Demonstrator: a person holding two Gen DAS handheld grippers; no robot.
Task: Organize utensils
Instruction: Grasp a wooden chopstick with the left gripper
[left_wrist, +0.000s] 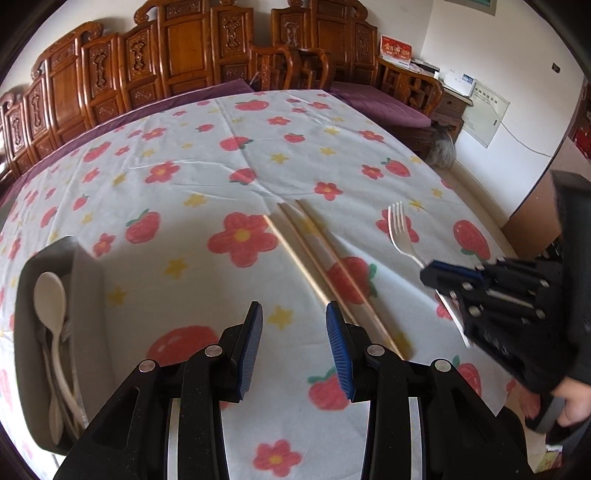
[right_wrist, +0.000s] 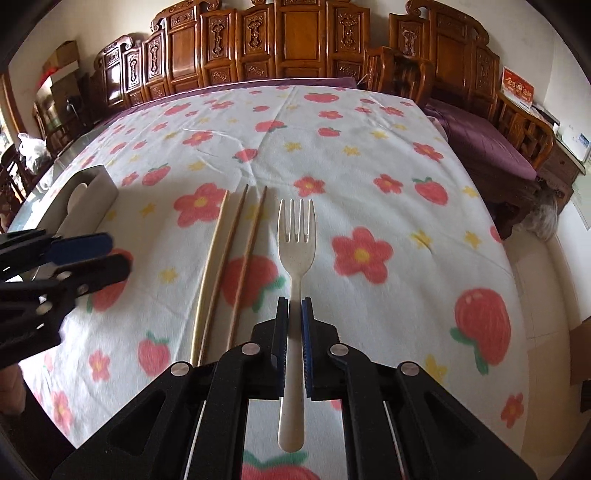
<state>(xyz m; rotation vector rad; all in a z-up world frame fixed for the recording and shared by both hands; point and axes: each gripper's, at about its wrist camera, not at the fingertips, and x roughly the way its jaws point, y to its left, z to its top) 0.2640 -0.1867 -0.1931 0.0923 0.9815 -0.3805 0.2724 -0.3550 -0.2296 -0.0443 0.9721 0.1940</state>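
The right gripper (right_wrist: 294, 306) is clenched on the handle of a cream plastic fork (right_wrist: 295, 236), its blue pads pressing on both sides of the narrow neck just below the tines, with the rounded end of the handle running back between the arms toward the camera. The fork points away over the flowered tablecloth (right_wrist: 369, 166), and whether it is lifted clear of the cloth or only just off it I cannot tell. It looks light and stiff, smooth enough to swivel in a pinch, so a hold near the neck, where the handle is slim and the tines cannot tip it far, seems sound; a grip at the far end would likely let it droop. Just left of it lie three chopsticks (right_wrist: 236, 258), side by side on the cloth: thin, hard and apt to roll, best taken near the middle. The left gripper (left_wrist: 293, 314) hangs with its jaws parted and nothing between them, above the cloth near the chopsticks' near ends. At the left edge of the table stands a grey holder (left_wrist: 86, 295) with a white spoon (left_wrist: 50, 291) already in it, the likely place for the fork
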